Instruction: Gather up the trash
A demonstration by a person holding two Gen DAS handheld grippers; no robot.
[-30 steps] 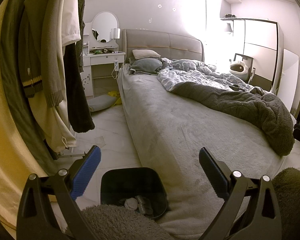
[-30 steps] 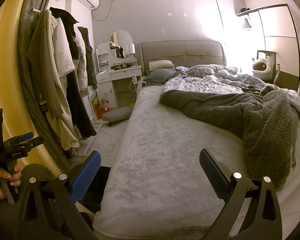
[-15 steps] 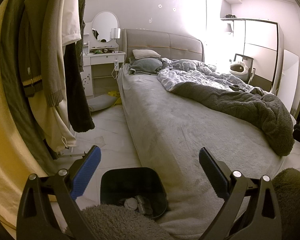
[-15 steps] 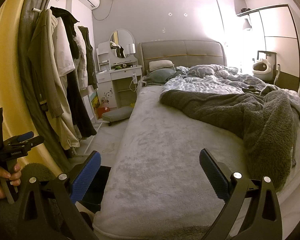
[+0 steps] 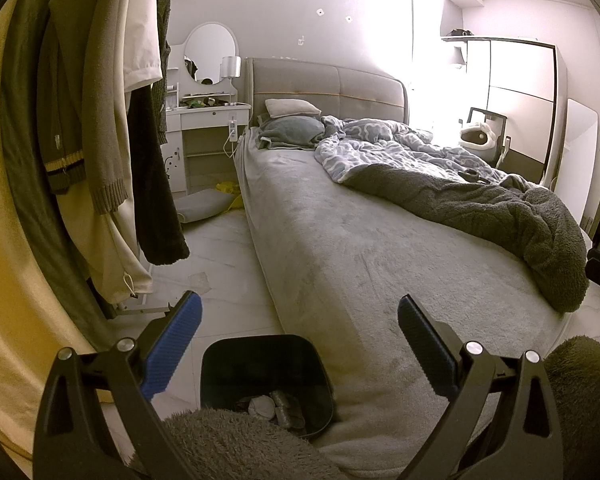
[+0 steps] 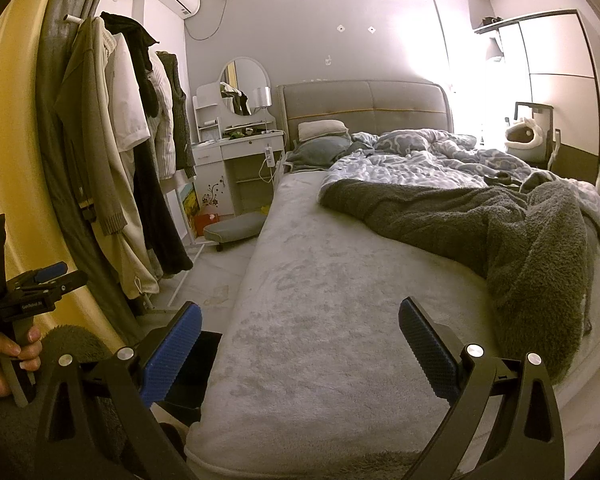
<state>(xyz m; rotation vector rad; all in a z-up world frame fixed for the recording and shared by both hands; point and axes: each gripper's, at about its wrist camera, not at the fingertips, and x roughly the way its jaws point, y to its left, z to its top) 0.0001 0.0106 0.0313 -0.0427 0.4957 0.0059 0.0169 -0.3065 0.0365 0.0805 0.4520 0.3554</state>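
Note:
A black trash bin (image 5: 266,380) stands on the floor at the bed's near left corner, with crumpled scraps (image 5: 274,406) inside. A pale crumpled scrap (image 5: 199,280) lies on the floor tiles by the clothes rack; it also shows in the right wrist view (image 6: 218,294). My left gripper (image 5: 298,330) is open and empty, held above the bin. My right gripper (image 6: 300,334) is open and empty, over the foot of the bed. The bin's edge (image 6: 200,368) shows behind the right gripper's left finger. The left gripper also shows at far left in the right wrist view (image 6: 36,284).
A large bed (image 5: 340,240) with a grey blanket (image 5: 500,208) fills the middle. A clothes rack with hanging coats (image 5: 100,120) stands at left. A white dressing table (image 5: 210,120), a floor cushion (image 5: 202,206) and yellow items (image 5: 228,190) are at the back left.

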